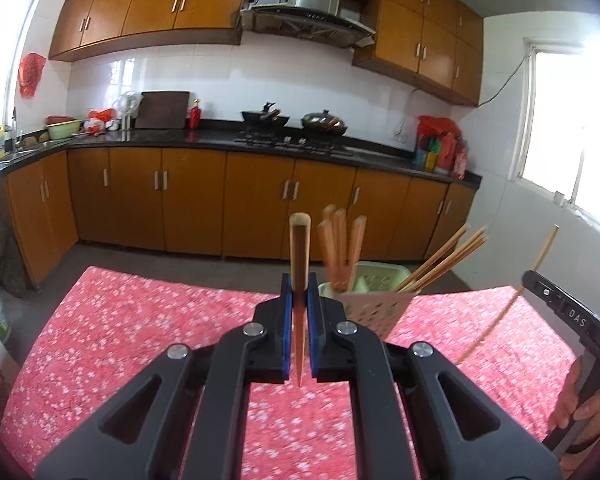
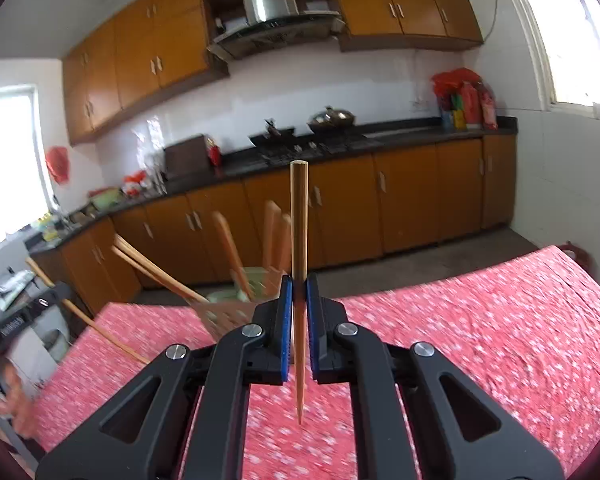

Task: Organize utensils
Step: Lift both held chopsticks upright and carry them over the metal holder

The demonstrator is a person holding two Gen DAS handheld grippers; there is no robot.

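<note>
A single wooden chopstick (image 1: 299, 264) is pinched upright between the blue-padded jaws of the left gripper (image 1: 299, 300), above the counter (image 1: 140, 320) covered by a red flowered cloth. A second chopstick (image 2: 299, 248) is gripped in the same upright way by the jaws of the right gripper (image 2: 299, 300), its thin tip pointing down between the gripper's arms. Beyond both, at the counter's far edge, a pale perforated utensil holder (image 1: 374, 306) is seen with more chopsticks (image 1: 440, 260) leaning out of it and a green basket (image 1: 380, 276) just behind it.
</note>
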